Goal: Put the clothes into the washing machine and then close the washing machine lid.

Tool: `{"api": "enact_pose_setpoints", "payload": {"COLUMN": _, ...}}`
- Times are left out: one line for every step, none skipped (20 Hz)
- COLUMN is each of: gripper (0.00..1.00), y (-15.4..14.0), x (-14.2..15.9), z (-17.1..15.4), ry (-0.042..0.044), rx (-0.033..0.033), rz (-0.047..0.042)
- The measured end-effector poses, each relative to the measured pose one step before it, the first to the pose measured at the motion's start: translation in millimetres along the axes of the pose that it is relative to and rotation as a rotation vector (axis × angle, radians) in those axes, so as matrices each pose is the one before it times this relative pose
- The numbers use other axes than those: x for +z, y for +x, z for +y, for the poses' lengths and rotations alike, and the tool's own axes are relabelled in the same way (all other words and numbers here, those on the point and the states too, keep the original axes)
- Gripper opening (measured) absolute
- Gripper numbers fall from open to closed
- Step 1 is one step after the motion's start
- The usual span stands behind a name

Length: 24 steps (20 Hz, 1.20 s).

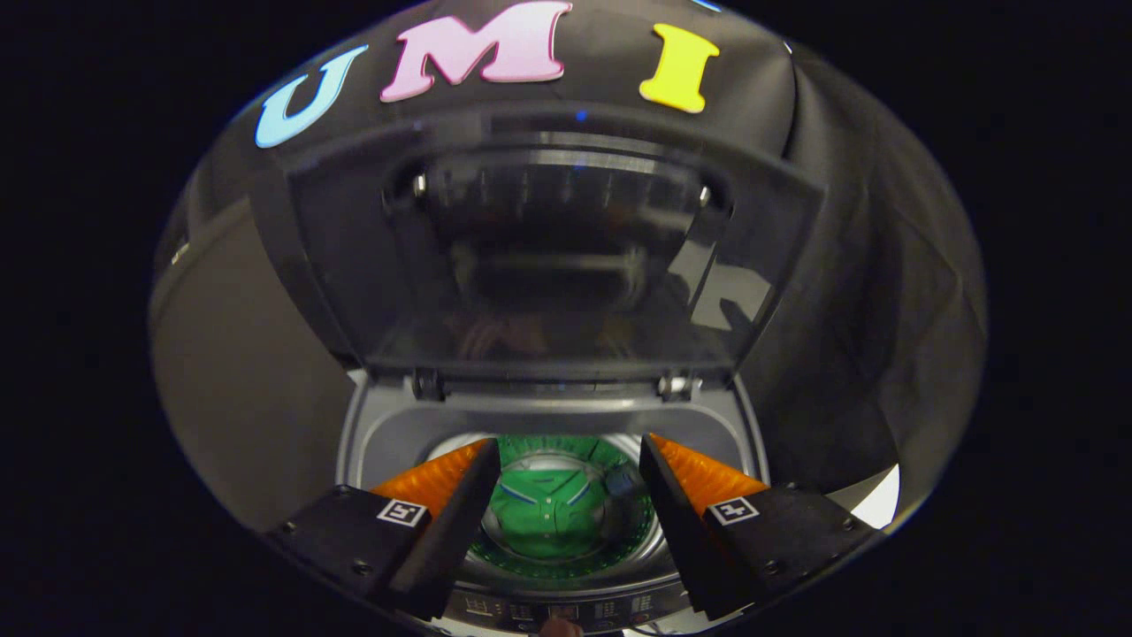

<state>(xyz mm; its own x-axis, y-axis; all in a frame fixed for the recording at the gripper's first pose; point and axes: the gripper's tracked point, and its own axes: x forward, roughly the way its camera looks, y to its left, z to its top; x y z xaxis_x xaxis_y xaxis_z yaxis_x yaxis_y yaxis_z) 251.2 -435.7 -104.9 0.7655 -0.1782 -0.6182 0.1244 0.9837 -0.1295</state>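
A top-loading washing machine stands just ahead of me with its lid raised upright, tinted and see-through. Down in the drum lies a green garment with pale stripes, seen between my fingers and well below them. My gripper hangs above the drum opening, open, with nothing between its fingers. The machine's control panel runs along its near edge, under the fingers.
The lid's hinges sit at the back of the opening. Dark cloth walls close in behind and to the right of the machine. A grey panel stands to its left.
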Motion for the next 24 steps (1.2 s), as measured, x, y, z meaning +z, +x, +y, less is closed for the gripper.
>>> {"api": "enact_pose_setpoints", "payload": {"gripper": 0.99, "y": -6.78, "x": 13.46, "z": 3.03, "ry": 0.01344, "rx": 0.0186, "rz": -0.02003}}
{"api": "enact_pose_setpoints", "payload": {"gripper": 0.99, "y": -6.61, "x": 15.95, "z": 0.16, "ry": 0.00544, "rx": 0.00215, "rz": -0.02776}}
{"api": "enact_pose_setpoints", "payload": {"gripper": 0.99, "y": -5.99, "x": 16.34, "z": -0.14, "ry": 0.0064, "rx": 0.00488, "rz": -0.02754}}
{"api": "enact_pose_setpoints", "payload": {"gripper": 0.99, "y": -0.95, "x": 9.08, "z": -1.66, "ry": 0.00711, "rx": 0.00115, "rz": -0.02274}}
{"api": "enact_pose_setpoints", "payload": {"gripper": 0.99, "y": -3.12, "x": 15.62, "z": 1.05, "ry": 0.00255, "rx": 0.00601, "rz": -0.0252}}
{"api": "enact_pose_setpoints", "payload": {"gripper": 0.99, "y": -1.27, "x": 14.0, "z": -0.52, "ry": -0.00245, "rx": -0.00106, "rz": -0.02151}}
{"api": "enact_pose_setpoints", "payload": {"gripper": 0.99, "y": -1.6, "x": 15.1, "z": 0.74, "ry": -0.00247, "rx": 0.00169, "rz": -0.02228}}
{"api": "enact_pose_setpoints", "payload": {"gripper": 0.99, "y": -0.8, "x": 14.48, "z": 0.67, "ry": -0.00643, "rx": 0.0006, "rz": -0.01957}}
{"api": "enact_pose_setpoints", "payload": {"gripper": 0.99, "y": 0.67, "x": 14.39, "z": -1.11, "ry": -0.00754, "rx": -0.00613, "rz": -0.01737}}
{"api": "enact_pose_setpoints", "payload": {"gripper": 0.99, "y": -3.32, "x": 20.24, "z": 0.44, "ry": -0.0033, "rx": -0.00208, "rz": -0.01696}}
{"api": "enact_pose_setpoints", "payload": {"gripper": 0.99, "y": 2.93, "x": 12.8, "z": -1.79, "ry": -0.00583, "rx": -0.00807, "rz": -0.01238}}
{"api": "enact_pose_setpoints", "payload": {"gripper": 0.99, "y": 2.21, "x": 10.49, "z": -1.65, "ry": -0.00341, "rx": -0.01243, "rz": -0.00274}}
{"api": "enact_pose_setpoints", "payload": {"gripper": 0.99, "y": 1.19, "x": 9.57, "z": 0.9, "ry": -0.00525, "rx": 0.00435, "rz": -0.01393}}
{"api": "enact_pose_setpoints", "payload": {"gripper": 0.99, "y": 1.29, "x": 10.71, "z": -0.44, "ry": -0.0036, "rx": -0.00958, "rz": -0.01561}}
{"api": "enact_pose_setpoints", "payload": {"gripper": 0.99, "y": 3.14, "x": 7.23, "z": -1.99, "ry": 0.0028, "rx": -0.0059, "rz": -0.00687}}
{"api": "enact_pose_setpoints", "payload": {"gripper": 0.99, "y": 4.5, "x": 4.98, "z": 1.61, "ry": 0.00656, "rx": 0.00289, "rz": 0.0016}}
{"api": "enact_pose_setpoints", "payload": {"gripper": 0.99, "y": 3.59, "x": 3.1, "z": 2.08, "ry": 0.00396, "rx": 0.00048, "rz": 0.00096}}
{"api": "enact_pose_setpoints", "payload": {"gripper": 0.99, "y": 4.99, "x": 3.56, "z": 0.24, "ry": 0.00093, "rx": 0.00117, "rz": 0.00501}}
{"api": "enact_pose_setpoints", "payload": {"gripper": 0.99, "y": 3.93, "x": 4.82, "z": 0.81, "ry": 0.001, "rx": 0.00375, "rz": -0.00615}}
{"api": "enact_pose_setpoints", "payload": {"gripper": 0.99, "y": 4.93, "x": 3.44, "z": 1.36, "ry": 0.00395, "rx": 0.00242, "rz": -0.00322}}
{"api": "enact_pose_setpoints", "payload": {"gripper": 0.99, "y": 5.76, "x": 2.35, "z": -0.3, "ry": 0.00093, "rx": -0.00252, "rz": 0.00038}}
{"api": "enact_pose_setpoints", "payload": {"gripper": 0.99, "y": 4.68, "x": 0.33, "z": -0.77, "ry": 0.0003, "rx": -0.00389, "rz": 0.00445}}
{"api": "enact_pose_setpoints", "payload": {"gripper": 0.99, "y": 4.83, "x": 0.62, "z": 0.15, "ry": 0.00116, "rx": 0.00091, "rz": 0.00447}}
{"api": "enact_pose_setpoints", "payload": {"gripper": 0.99, "y": 6.06, "x": -0.09, "z": 0.36, "ry": 0.00406, "rx": -0.00035, "rz": 0.00225}}
